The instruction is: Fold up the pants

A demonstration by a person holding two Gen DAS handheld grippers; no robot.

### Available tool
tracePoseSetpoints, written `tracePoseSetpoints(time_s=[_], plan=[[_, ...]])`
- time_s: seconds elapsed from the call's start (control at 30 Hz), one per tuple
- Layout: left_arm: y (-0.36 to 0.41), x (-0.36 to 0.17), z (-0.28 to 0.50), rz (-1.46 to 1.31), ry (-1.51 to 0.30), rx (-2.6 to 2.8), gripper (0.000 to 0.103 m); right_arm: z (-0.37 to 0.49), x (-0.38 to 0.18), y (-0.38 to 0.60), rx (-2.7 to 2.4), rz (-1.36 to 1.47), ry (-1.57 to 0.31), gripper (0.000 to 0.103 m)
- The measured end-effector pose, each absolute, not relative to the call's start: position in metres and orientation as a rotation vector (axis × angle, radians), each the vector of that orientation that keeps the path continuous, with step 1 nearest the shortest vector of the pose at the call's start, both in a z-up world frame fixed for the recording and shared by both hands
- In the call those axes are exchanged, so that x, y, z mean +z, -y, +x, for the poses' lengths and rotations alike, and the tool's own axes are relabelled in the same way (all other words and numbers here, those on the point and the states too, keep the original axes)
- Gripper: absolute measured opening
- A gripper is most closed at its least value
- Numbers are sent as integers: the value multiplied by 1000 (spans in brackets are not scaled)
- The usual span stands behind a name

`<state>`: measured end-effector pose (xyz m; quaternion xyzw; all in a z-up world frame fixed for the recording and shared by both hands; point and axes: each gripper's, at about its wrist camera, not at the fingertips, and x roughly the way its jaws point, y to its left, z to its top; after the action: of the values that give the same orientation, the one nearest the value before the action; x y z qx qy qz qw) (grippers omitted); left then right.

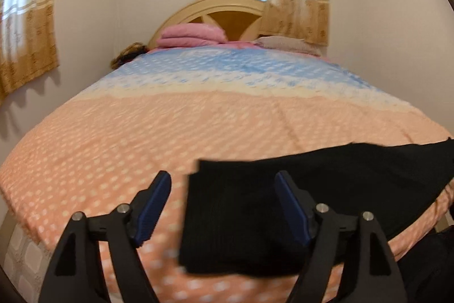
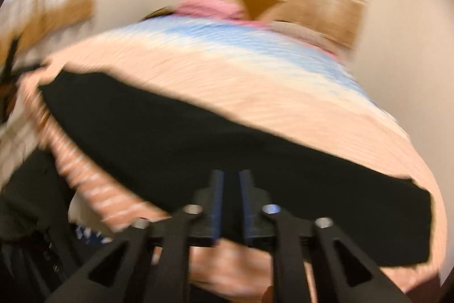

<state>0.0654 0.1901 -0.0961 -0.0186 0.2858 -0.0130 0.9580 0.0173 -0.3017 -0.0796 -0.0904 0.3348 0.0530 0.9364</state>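
Observation:
Black pants point(image 1: 298, 189) lie flat near the front edge of the bed, stretching to the right. My left gripper point(image 1: 222, 178) is open, its blue-padded jaws straddling the left end of the pants just above them. In the blurred right wrist view the pants point(image 2: 170, 132) run across the bed from upper left to lower right. My right gripper point(image 2: 231, 175) is nearly closed, its jaws set on the near edge of the black fabric, which shows between them.
The bed has a peach and blue dotted cover point(image 1: 170, 127). Folded pink bedding point(image 1: 193, 37) and a grey pillow point(image 1: 286, 44) lie by the wooden headboard point(image 1: 227, 10). Curtained windows stand behind and at the left. The bed's front edge drops off below the grippers.

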Motion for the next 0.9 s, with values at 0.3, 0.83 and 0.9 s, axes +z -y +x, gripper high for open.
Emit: tracePoseSetpoints(time_s=[0.3,0.83,0.9], plan=[[-128,-123,100,36,-650,-106,78,28,-46,472,-303,123,-681,59],[-159,-148,88,-83,-713,-5,84,70,-52,519,-123,412,-679,4],[-158,-149,87,-86,-709,-3,85,65,-37,510,-115,374,-612,3]])
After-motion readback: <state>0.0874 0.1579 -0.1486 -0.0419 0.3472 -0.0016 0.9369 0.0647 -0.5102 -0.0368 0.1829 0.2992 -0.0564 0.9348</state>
